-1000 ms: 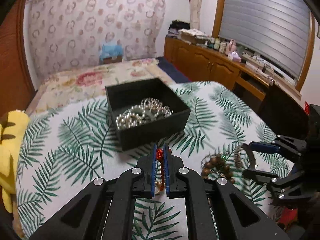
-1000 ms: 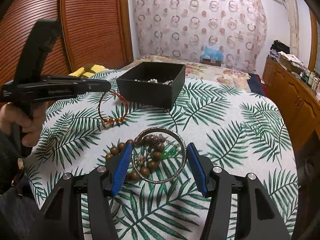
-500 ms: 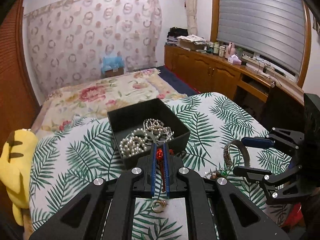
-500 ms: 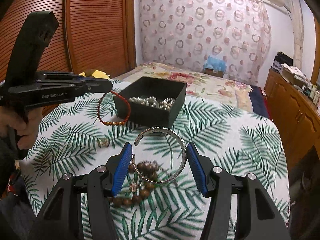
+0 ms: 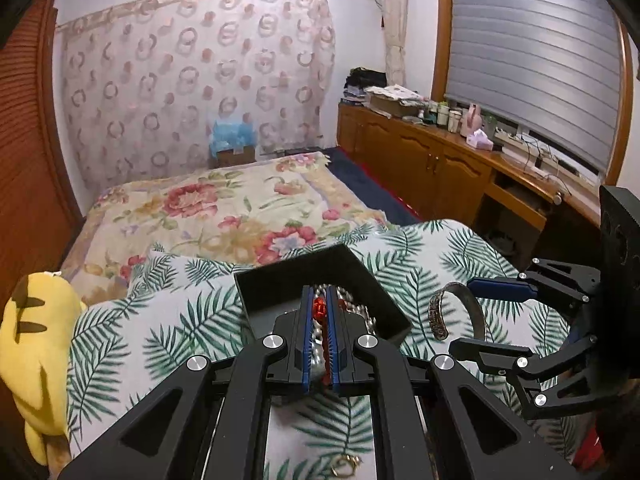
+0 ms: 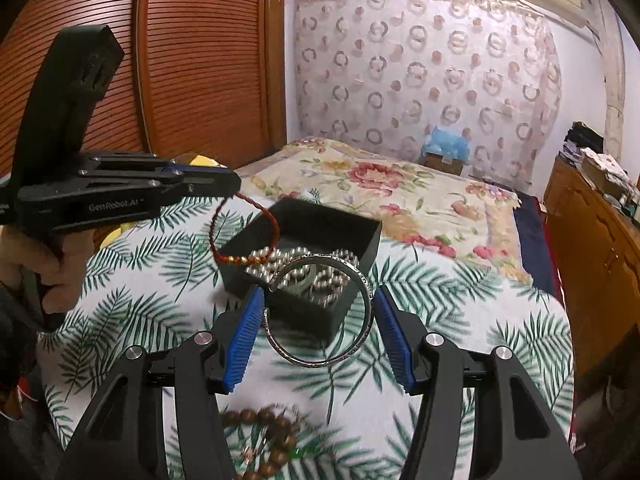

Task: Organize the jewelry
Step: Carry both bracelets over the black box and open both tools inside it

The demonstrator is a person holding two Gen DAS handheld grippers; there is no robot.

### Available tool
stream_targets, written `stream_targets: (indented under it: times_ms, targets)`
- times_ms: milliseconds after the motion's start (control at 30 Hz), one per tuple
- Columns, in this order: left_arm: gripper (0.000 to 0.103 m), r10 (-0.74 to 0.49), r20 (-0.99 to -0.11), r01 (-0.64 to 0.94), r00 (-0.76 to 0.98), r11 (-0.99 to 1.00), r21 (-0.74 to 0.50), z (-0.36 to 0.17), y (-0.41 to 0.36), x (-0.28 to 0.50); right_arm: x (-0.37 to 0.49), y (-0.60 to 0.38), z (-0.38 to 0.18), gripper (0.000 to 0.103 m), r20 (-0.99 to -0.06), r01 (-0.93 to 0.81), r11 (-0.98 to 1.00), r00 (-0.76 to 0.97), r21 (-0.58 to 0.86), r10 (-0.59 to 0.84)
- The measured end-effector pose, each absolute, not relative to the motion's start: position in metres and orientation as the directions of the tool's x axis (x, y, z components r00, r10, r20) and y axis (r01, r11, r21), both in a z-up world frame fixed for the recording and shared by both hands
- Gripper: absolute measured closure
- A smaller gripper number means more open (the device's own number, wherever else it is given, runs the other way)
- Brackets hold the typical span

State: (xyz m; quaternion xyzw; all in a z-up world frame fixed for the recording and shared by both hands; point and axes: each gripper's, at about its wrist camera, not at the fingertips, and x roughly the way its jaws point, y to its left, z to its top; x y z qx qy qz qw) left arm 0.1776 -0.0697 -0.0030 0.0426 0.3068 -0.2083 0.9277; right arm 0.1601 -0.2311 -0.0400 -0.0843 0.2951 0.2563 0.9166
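My left gripper [image 5: 319, 312] is shut on a red cord bracelet [image 5: 320, 309] and holds it over the near edge of the black jewelry box [image 5: 356, 276]. In the right wrist view the left gripper [image 6: 236, 180] shows at the left with the red bracelet [image 6: 244, 236] hanging above the box [image 6: 360, 236], which holds pearl strands [image 6: 332, 260]. My right gripper [image 6: 320, 316] is shut on a silver bangle [image 6: 362, 280], held just in front of the box. The bangle also shows in the left wrist view [image 5: 438, 316].
A brown wooden bead bracelet [image 6: 264, 428] lies on the palm-leaf cloth [image 6: 460, 320] below my right gripper. A small gold ring [image 5: 346, 462] lies near the cloth's front edge. A yellow plush toy [image 5: 36, 340] sits at the left. Wooden cabinets [image 5: 432, 168] stand to the right.
Both grippers have risen and moved forward to the box. The red bracelet now hangs over the box, and the bangle has come up close to its near side.
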Motion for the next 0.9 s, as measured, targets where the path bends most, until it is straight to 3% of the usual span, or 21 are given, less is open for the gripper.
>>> stream_targets:
  times_ms: [500,567,700,900]
  targets:
    - [0.097,-0.368,-0.624,0.374,0.69,0.918,-0.127,-0.044,-0.057,0.215,0.211,-0.202,-0.045,0.044,-0.613,-0.564,0.825,0.656,-0.011,0.44]
    - [0.093,-0.355,-0.621,0.363,0.699,0.924,-0.12,-0.042,-0.056,0.216,0.212,-0.197,-0.047,0.044,-0.613,-0.57,0.821,0.654,-0.016,0.443]
    - [0.072,-0.353,-0.601,0.357,0.717,0.926,-0.119,-0.031,-0.049,0.21,0.217,-0.19,-0.049,0.044,-0.618,-0.574,0.818,0.652,-0.024,0.439]
    - [0.06,-0.31,-0.582,0.321,0.752,0.943,-0.088,-0.018,-0.037,0.202,0.226,-0.177,-0.058,0.044,-0.637,-0.582,0.812,0.644,-0.047,0.424]
